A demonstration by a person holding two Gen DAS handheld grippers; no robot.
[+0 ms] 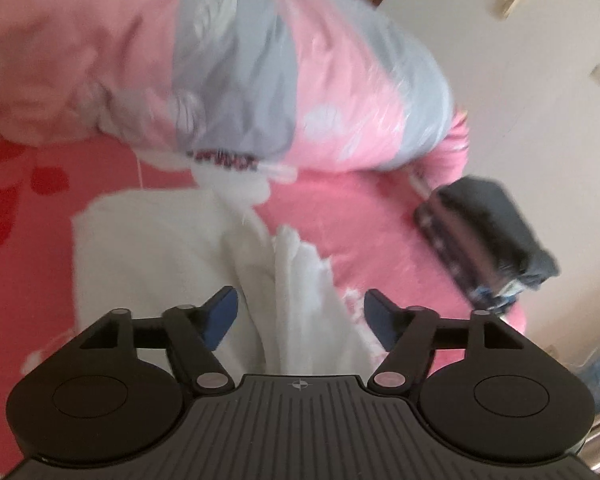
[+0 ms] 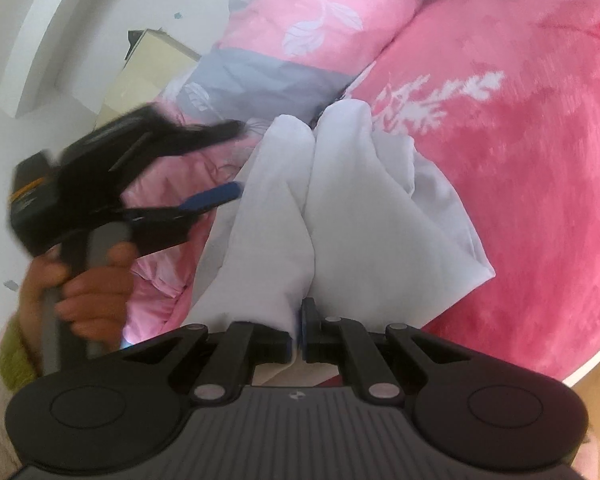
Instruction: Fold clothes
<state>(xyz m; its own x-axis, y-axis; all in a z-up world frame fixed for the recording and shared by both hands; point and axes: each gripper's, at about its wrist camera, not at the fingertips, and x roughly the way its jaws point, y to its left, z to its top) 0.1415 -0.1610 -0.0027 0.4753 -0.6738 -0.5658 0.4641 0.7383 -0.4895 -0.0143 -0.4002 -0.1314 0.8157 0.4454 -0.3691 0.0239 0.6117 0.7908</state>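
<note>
On pink bed: right fingers pinching white cloth, left fingers standing wide, holding nothing. Folding only half done, I am guessing.

Support surface: a bed covered by a pink plush blanket with red and white floral motifs. Lying directly on it:
1. A white garment, crumpled, near the middle.
2. A rolled quilt in pink and grey with white leaf print, along the far edge.
3. A stack of folded dark clothes near the bed's edge.
</note>
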